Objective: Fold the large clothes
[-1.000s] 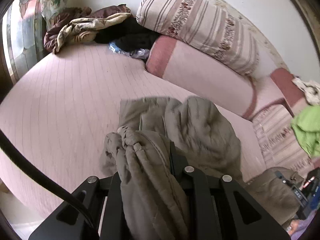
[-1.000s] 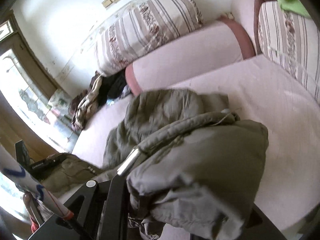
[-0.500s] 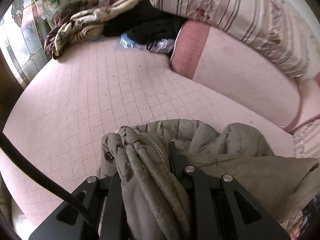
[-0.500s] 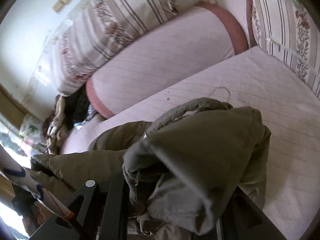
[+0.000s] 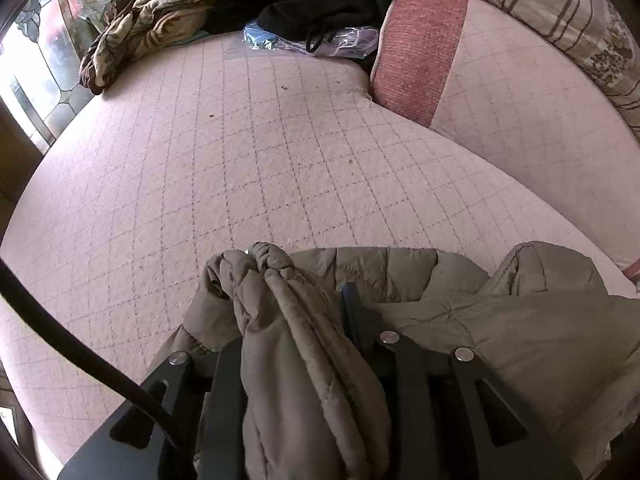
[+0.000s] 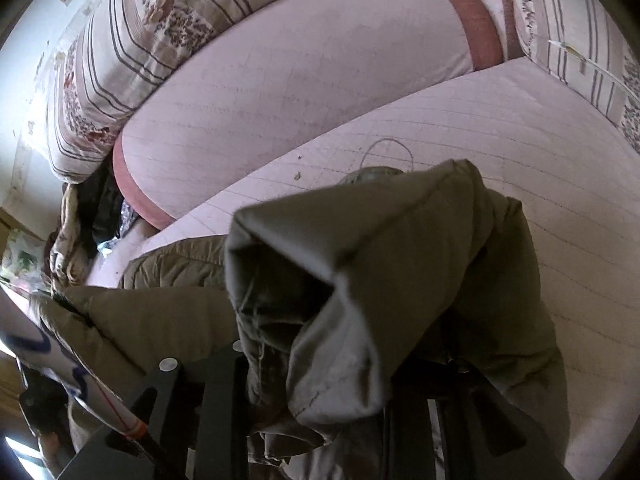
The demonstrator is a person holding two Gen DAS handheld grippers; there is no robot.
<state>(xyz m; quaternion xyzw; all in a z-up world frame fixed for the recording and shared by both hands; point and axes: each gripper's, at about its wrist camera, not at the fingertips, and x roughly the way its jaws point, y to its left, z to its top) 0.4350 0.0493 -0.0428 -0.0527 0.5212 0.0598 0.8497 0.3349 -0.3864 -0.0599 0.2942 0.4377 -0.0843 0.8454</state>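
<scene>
Olive-grey padded jacket [image 5: 460, 312] fills the lower half of both wrist views, lying bunched on a pink quilted sofa seat [image 5: 240, 160]. In the left wrist view a thick fold of it runs down between the black fingers of the left gripper [image 5: 304, 344]; the jaws are opening, yet the fabric is still wedged between them and the pads appear to press on it. One blue-edged fingertip [image 5: 352, 312] shows at lower centre, the other is buried under cloth. A black cable [image 5: 80, 360] crosses the lower left of that frame.

In the right wrist view the right gripper [image 6: 316, 368] has a bulky corner of the same jacket [image 6: 380, 260] heaped over its fingers (the fingertips themselves are hidden). Its jaws are opening too, with the fabric between them and still gripped as far as can be seen. A thin loop of thread [image 6: 388, 152] lies on the seat just above the jacket.

Behind the seat, a pink bolster with a darker red end [image 5: 500, 92] sits at the upper right of the left view, a striped floral cushion [image 6: 132, 48] above it in the right view. At the upper left of the left view lies a heap of patterned blanket [image 5: 140, 28], black clothing [image 5: 320, 0] and a clear plastic bag [image 5: 312, 40].
</scene>
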